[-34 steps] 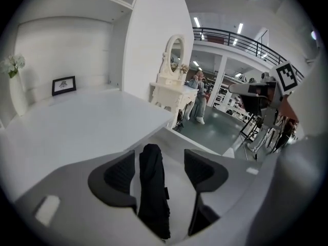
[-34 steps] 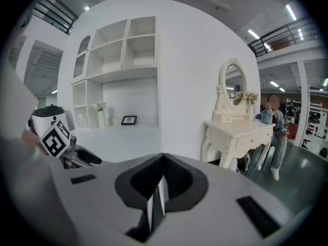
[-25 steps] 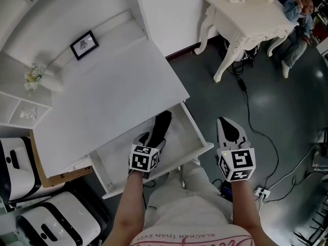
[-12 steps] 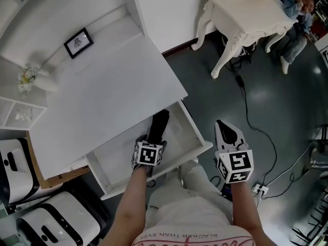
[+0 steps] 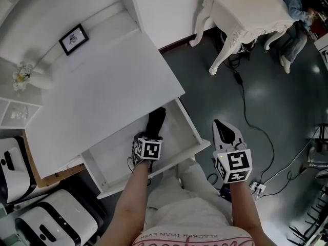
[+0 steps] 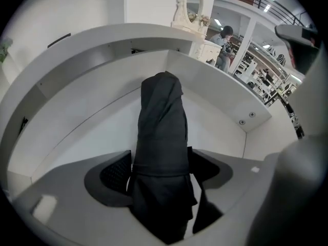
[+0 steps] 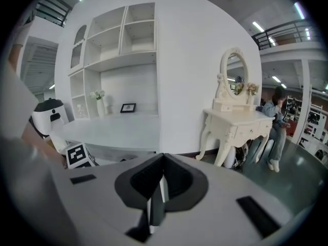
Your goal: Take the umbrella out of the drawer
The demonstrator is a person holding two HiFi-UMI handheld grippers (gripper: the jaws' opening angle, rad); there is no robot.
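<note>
- The left gripper points steeply down into the open drawer, its jaws spread wide on either side of the near end of the folded black umbrella.
- A thin strip of white shows between the left pad and the fabric. The right pad sits right against it, and I cannot tell whether it presses, so this reads as a straddle rather than a grip.
- The umbrella lies on the drawer floor about midway across its width, running from near to far, with its far end close to the edge of the desk top.
- The drawer is pulled out toward the person from under the white desk, and its right wall stands clear of the umbrella.
- The right gripper hangs to the right of the drawer over the dark floor. Its jaws are together with nothing between them.
- On the far left of the desk stands a small framed picture, with a bunch of flowers further left.
- A white dressing table stands far right, and a cable trails across the floor from it.
</note>
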